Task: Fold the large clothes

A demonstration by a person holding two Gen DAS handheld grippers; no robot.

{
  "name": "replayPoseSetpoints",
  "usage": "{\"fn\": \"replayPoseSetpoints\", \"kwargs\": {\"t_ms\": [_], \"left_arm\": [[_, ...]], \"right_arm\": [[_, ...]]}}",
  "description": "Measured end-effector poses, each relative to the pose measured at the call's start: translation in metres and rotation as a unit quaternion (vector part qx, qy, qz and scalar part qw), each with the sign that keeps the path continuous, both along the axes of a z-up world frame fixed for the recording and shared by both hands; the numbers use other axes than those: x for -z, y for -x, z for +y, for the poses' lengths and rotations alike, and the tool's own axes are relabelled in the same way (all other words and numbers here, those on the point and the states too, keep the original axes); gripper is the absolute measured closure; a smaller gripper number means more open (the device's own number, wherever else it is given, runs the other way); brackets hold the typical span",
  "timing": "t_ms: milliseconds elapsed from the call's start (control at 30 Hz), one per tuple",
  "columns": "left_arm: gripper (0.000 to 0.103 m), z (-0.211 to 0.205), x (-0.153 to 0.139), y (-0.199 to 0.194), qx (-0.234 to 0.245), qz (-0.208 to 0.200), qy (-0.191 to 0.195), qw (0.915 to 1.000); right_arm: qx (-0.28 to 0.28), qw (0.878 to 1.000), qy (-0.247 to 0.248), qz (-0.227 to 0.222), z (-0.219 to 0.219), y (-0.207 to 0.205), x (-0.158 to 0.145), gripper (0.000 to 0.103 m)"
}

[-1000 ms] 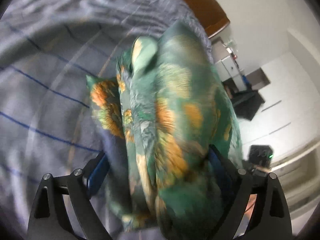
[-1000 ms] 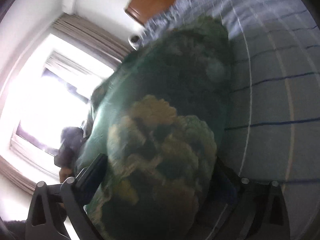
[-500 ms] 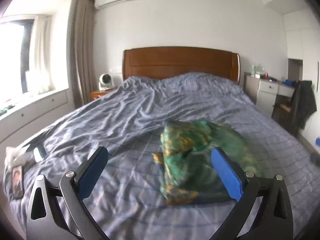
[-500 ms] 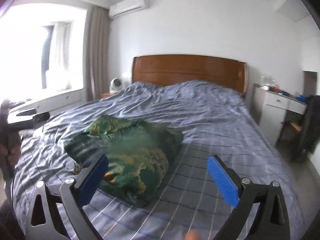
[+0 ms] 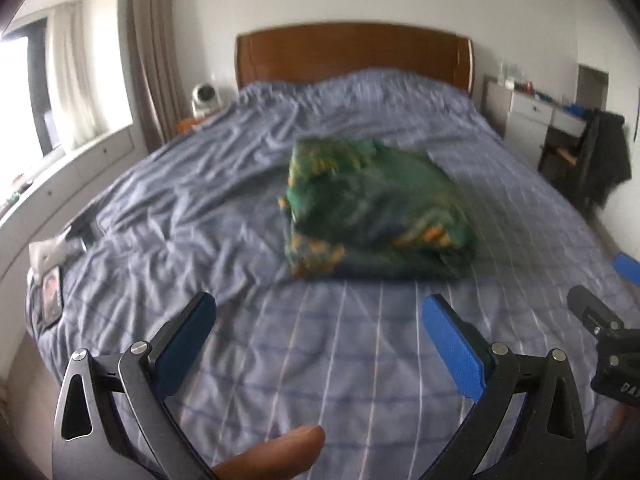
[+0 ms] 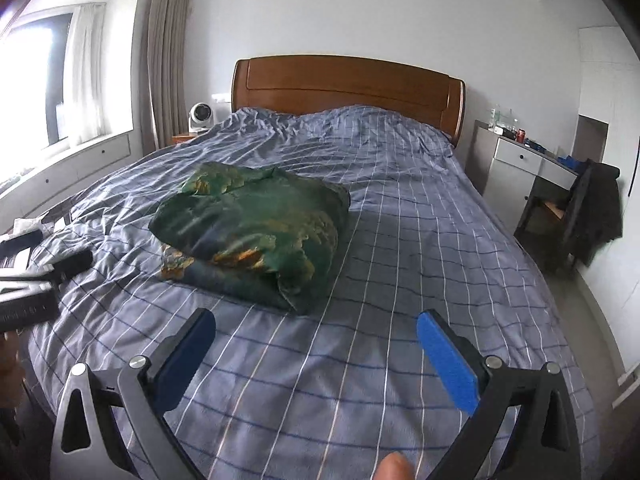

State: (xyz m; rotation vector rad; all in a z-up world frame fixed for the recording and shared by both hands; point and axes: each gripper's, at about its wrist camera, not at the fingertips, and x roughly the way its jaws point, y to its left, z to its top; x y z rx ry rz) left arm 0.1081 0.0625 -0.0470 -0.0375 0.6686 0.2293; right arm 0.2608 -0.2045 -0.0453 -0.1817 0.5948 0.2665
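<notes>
I am holding my left gripper [image 5: 318,330] wide open, with nothing between its blue pads, above the foot of the bed [image 5: 340,360]. My right gripper [image 6: 316,338] is spread open and empty too. The folded green garment [image 6: 256,236] is lying on the bed's checked blanket, between both grippers and the wooden headboard [image 6: 344,88], well apart from either.

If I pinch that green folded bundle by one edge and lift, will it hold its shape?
Probably not. The green bundle is soft layered cloth with loose corners, so it would likely sag and unfold. Its sheen suggests it may slip between pads. On the wrinkled bedspread, pushing would likely bunch it rather than slide it.
</notes>
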Motion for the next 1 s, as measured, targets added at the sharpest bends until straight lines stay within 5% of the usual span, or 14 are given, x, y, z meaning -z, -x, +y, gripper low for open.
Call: {"fn": "replayPoseSetpoints", "kwargs": {"t_ms": [267,1000], "left_arm": [[0.0,-0.01,0.014,0.011,-0.01,0.041,-0.007,0.9991],[0.0,-0.007,0.006,0.029,-0.017,0.023,-0.008,0.9996]], "right_arm": [[-0.006,0.999,0.022,0.029,0.01,0.018,0.013,0.0],[-0.009,0.999,0.025,0.045,0.019,0.04,0.011,0.0]]}}
